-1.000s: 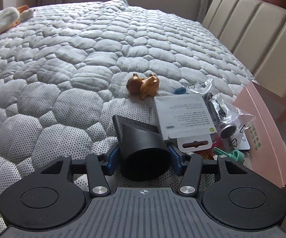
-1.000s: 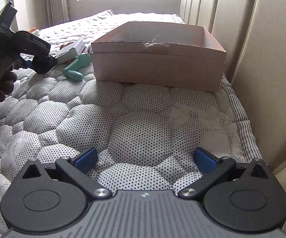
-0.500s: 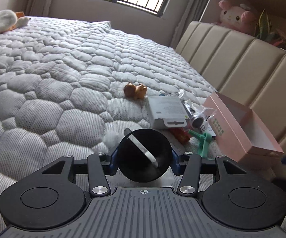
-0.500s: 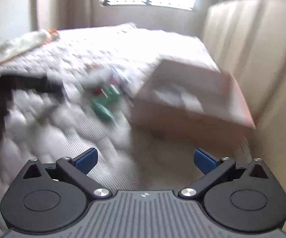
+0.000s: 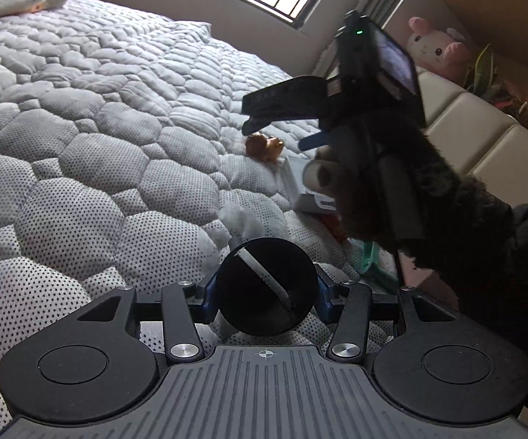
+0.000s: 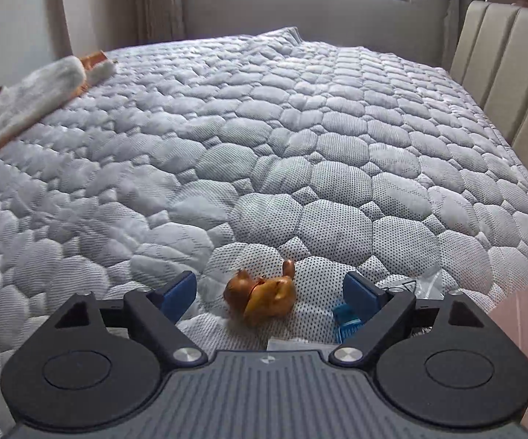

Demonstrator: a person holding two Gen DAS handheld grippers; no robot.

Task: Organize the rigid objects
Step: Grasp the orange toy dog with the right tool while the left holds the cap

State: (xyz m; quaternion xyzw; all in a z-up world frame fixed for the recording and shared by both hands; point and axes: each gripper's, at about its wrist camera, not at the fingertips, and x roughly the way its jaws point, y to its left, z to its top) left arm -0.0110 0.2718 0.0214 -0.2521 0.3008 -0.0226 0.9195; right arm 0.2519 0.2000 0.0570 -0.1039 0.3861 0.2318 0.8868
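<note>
My left gripper [image 5: 266, 291] is shut on a black cone-shaped nozzle [image 5: 267, 291] and holds it above the quilted bed. My right gripper [image 6: 269, 291] is open and empty, its fingers on either side of a small brown toy dog [image 6: 262, 298] that lies on the quilt. In the left wrist view the right gripper [image 5: 275, 124] hangs above the same dog [image 5: 264, 144], and its hand hides most of the white card box [image 5: 297, 186], a red item [image 5: 333, 225] and a green plastic piece [image 5: 368, 259].
A small blue item [image 6: 346, 320] and clear plastic packaging [image 6: 421, 285] lie right of the dog. The pink box's edge [image 6: 527, 314] is at the right. A beige padded headboard [image 6: 502, 73] runs along the right. A white plush [image 6: 33, 91] lies far left.
My right gripper has swung left from facing the pink box to over the toy dog. My left gripper has lifted and tilted up with the nozzle.
</note>
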